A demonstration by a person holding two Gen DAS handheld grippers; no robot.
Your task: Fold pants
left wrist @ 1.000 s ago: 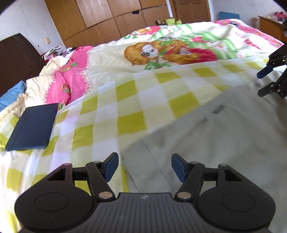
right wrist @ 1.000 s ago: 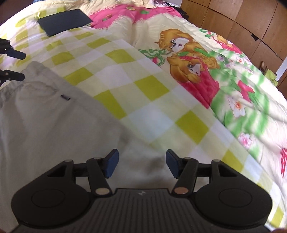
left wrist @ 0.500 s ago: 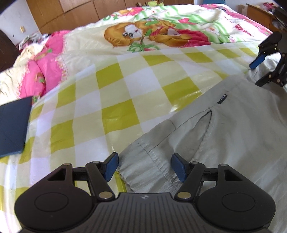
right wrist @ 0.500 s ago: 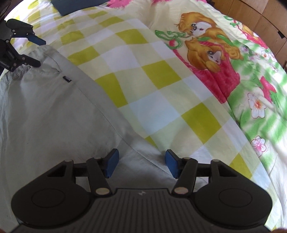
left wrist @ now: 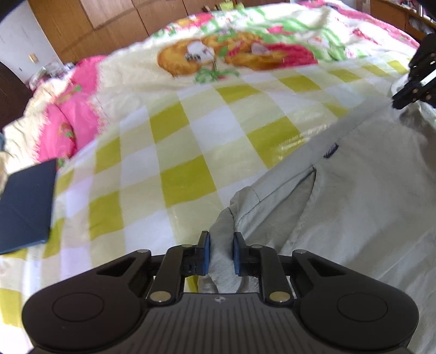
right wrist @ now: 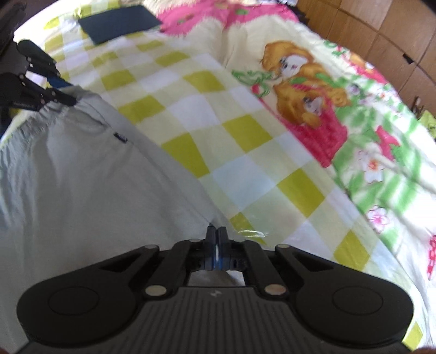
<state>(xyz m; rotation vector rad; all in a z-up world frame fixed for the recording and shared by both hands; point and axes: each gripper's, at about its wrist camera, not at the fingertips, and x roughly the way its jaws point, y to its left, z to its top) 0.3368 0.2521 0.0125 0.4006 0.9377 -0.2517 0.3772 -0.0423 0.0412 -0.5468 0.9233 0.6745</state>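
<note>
Cataloguing one pair of pants (left wrist: 354, 207), pale grey, thin woven cloth: they lay spread on the bed (left wrist: 190, 152), over its yellow-and-white checked cover, with the small dark label (left wrist: 330, 150) near the edge that faced the cartoon-dog quilt (left wrist: 234, 54).

Holds, as we found them:
- Left hand-held gripper (left wrist: 220, 253): fingers drawn close on a bunched fold at the gathered waistband corner, on the label's side nearest the camera. We judged it pinching the pants, though a narrow gap with cloth in it showed between the pads.
- Right hand-held gripper (right wrist: 217, 245): fingers pressed nearly together on the pants' edge, well away from the label toward the leg end. A sliver of pale cloth showed between the pads, so we judged it pinching the pants as well.

Handling, by our estimate: light, soft, wholly limp; the cloth creased and puckered at the waistband and would sag between two holds. Not fragile. The checked cover looked glossy, so the pants might slide when dragged. We reckoned the best holds were the seamed edge and the thicker waistband, taken at two points well apart to keep the edge taut.

Also present: a dark blue folder (right wrist: 120, 23) on the bed, well beyond the label on the waistband side.
</note>
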